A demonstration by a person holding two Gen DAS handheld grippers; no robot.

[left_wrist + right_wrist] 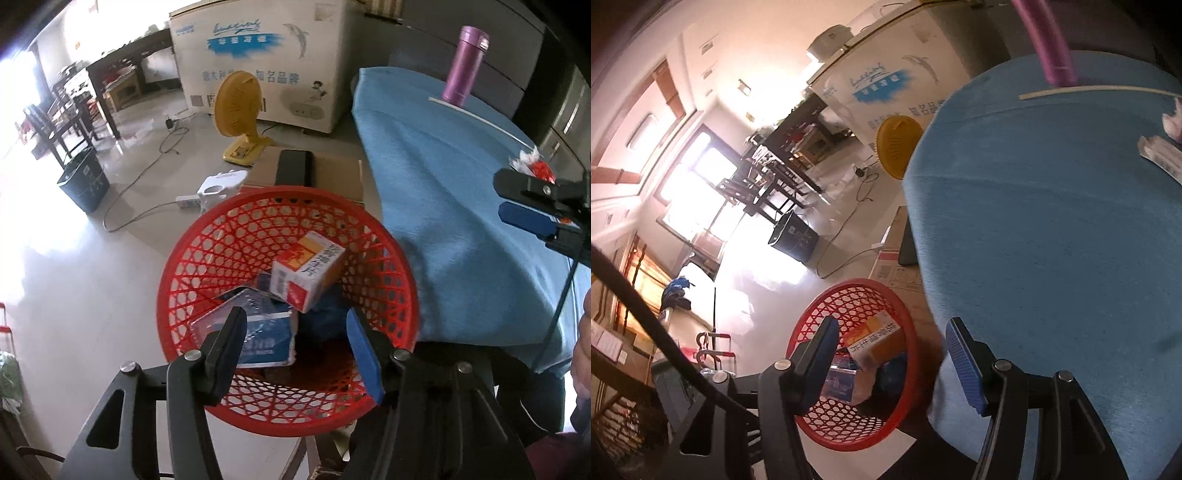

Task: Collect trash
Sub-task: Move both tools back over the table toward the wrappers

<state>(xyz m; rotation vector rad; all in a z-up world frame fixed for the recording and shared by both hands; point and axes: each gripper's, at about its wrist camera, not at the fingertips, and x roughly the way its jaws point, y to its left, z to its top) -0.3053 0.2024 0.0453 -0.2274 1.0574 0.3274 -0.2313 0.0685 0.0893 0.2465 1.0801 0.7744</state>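
Note:
A red mesh basket (207, 240) stands on the floor beside the blue-clothed table (443, 166). In it lie an orange-and-white carton (308, 273), a blue-and-white box (258, 332) and something dark blue. My left gripper (295, 332) hangs open above the basket, nothing between its pads. At the right edge, my right gripper (502, 199) is open over the cloth, close to a red-and-white wrapper (535, 164). In the right wrist view my right gripper (894, 350) is open and empty, with the basket (827, 306) on its left and the table (1052, 221) on its right. A crumpled wrapper (1161, 155) lies far right.
On the table stand a purple flask (465, 66) and a long white stick (480, 120). On the floor are a yellow fan (238, 114), a dark bin (85, 181), a cardboard sheet (332, 173), a power strip with cables and a white freezer (266, 55). Dark chairs stand far left.

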